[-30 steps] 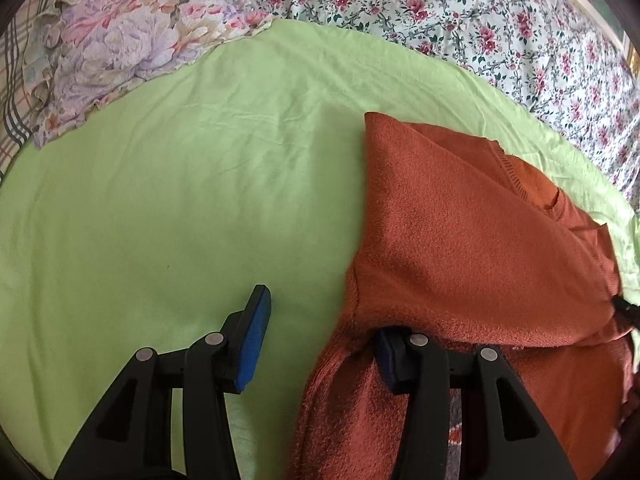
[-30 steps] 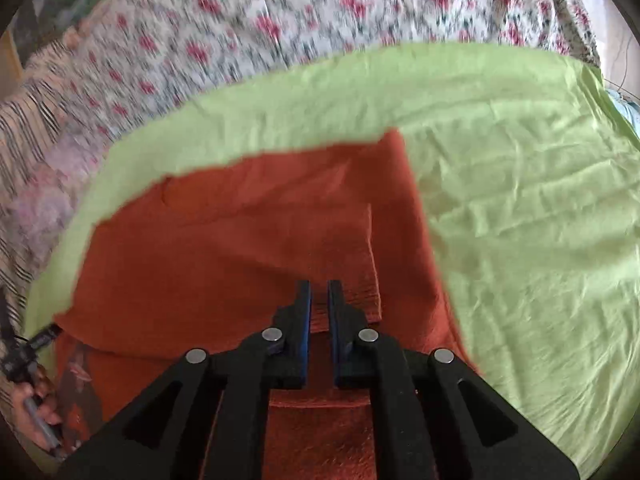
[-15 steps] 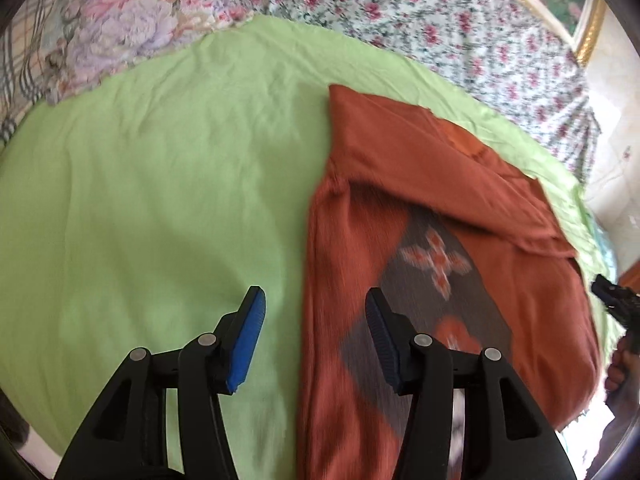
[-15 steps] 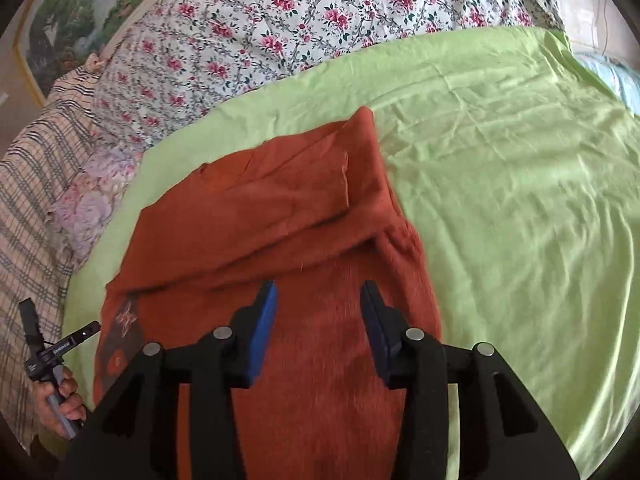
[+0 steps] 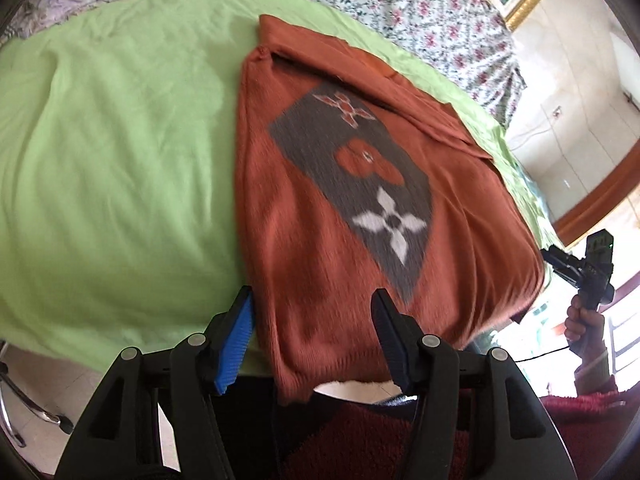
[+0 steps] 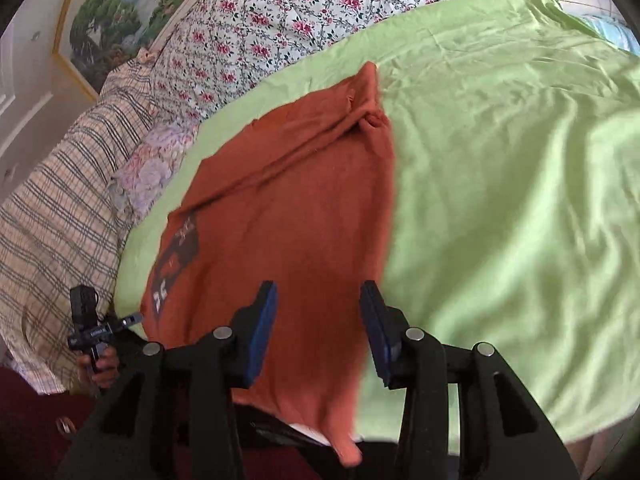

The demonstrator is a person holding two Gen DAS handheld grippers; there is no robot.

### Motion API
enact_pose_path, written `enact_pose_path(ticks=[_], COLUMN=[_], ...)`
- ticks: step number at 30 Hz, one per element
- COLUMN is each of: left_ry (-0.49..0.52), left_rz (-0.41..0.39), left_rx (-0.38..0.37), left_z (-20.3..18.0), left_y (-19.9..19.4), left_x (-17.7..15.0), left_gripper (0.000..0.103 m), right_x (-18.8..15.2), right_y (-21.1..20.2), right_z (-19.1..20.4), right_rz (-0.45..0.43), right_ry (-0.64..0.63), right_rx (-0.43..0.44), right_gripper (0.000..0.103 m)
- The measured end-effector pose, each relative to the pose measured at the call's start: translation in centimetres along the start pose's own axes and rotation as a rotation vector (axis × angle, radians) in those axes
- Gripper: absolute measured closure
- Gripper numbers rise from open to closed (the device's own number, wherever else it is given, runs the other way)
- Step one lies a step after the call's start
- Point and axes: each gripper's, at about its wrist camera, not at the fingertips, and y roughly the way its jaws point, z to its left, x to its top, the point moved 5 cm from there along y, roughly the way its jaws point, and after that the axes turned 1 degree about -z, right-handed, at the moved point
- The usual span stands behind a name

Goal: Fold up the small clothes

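Observation:
An orange knit sweater with a grey patterned panel lies on a green sheet, its top part folded over at the far end. Its near hem hangs over the bed's front edge. It also shows in the right wrist view. My left gripper is open and empty, held back above the hem. My right gripper is open and empty, above the sweater's near right side. Each gripper shows in the other's view, the right one and the left one.
The green sheet covers a bed with a floral quilt behind and a checked cloth at the left. A floral folded cloth lies beside the sweater. A framed picture hangs on the wall. A chair base stands on the floor at left.
Both grippers let go of the sweater's folded part and pulled back toward the bed's near edge. The right gripper opened. The sweater's patterned panel came into view.

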Motion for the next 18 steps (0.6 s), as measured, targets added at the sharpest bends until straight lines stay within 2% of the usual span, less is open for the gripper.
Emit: enact_pose_path(ticks=[3,7,10,14,17,18], left_ry=[0.006,0.069,0.101,0.125,0.114,0.112], left_rz=[0.017,0.042,0.059,0.076,0.114,0.137], left_rx=[-0.045,-0.048,-0.057,-0.065,-0.095,-0.102], left_z=[-0.2,-0.7,-1.0,-1.2,-0.8,-0.8], left_y=[0.0,0.5,0.9,0.7,1.5,2.0], left_x=[-0.8,-0.9,-0.4,-1.0,-2.0,-2.4], left_gripper=[0.045,0.045,0.045,0.048,0.061,0.075], right_x=[-1.8,-4.3,-4.6,-4.5,-5.2,-5.3], right_y=[-1.5,-1.1,0.2,1.0,1.0,1.0], right_z=[-0.7,0.1,0.5,1.1,1.3,1.2], right_rz=[0.038,0.137,0.144,0.134,0.141,0.141], right_ry=[-0.01,-0.079,-0.082,-0.064,-0.082,-0.077], right_rx=[-0.002,0.07,0.112,0.217,0.24,0.25], right_gripper=[0.058,0.058,0.056,0.056,0.056,0.056])
